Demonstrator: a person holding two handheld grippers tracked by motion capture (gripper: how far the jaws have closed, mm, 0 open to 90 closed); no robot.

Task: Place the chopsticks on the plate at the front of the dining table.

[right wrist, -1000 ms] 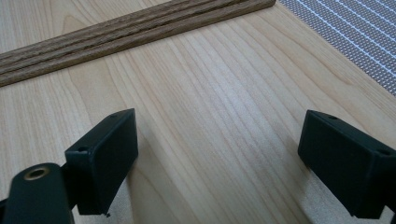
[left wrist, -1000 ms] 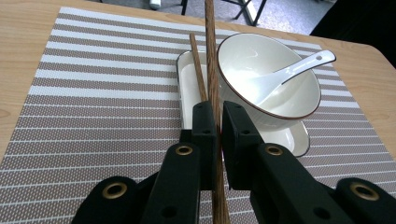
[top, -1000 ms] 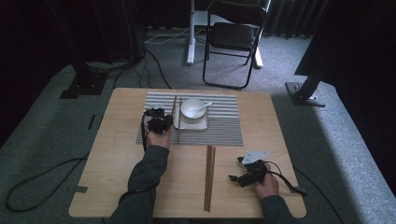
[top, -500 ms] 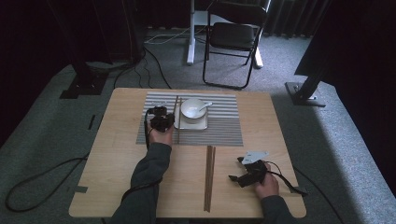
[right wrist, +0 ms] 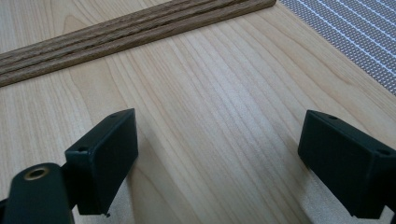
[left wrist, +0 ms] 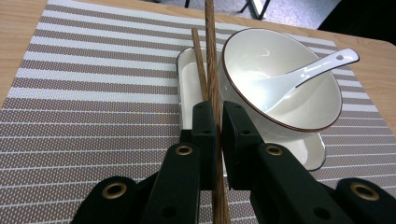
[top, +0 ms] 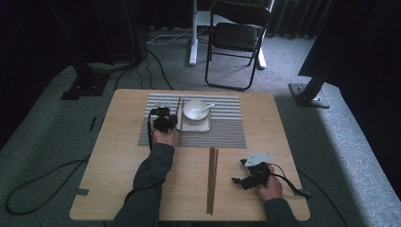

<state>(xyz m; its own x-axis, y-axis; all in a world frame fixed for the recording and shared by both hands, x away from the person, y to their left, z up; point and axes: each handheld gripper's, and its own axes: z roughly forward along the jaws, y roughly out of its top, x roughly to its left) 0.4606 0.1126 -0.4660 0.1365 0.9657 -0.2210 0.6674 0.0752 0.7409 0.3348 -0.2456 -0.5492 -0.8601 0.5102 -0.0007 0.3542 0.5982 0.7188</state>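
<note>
My left gripper (left wrist: 219, 109) is shut on a brown wooden chopstick (left wrist: 211, 56) that points away over the left rim of a white tray (left wrist: 191, 74). A second chopstick (left wrist: 198, 60) lies just left of it on that rim. On the tray stands a white bowl (left wrist: 299, 107) with a white spoon (left wrist: 303, 74) in it. In the high view the left gripper (top: 166, 116) sits beside the tray (top: 202, 126), on the striped placemat (top: 222, 132). My right gripper (right wrist: 224, 140) stands open, low over bare wood. In the high view the right gripper (top: 240, 171) is right of a chopstick pair (top: 211, 179).
The pair of chopsticks (right wrist: 116, 35) lies beyond the right gripper's jaws, with a corner of the placemat (right wrist: 355, 32) to their right. A folding chair (top: 236, 38) and dark stands rise on the floor beyond the wooden table (top: 118, 156). Cables trail from both grippers.
My left gripper has shifted slightly right, toward the tray, with the chopstick in it. The right gripper has stayed where it was.
</note>
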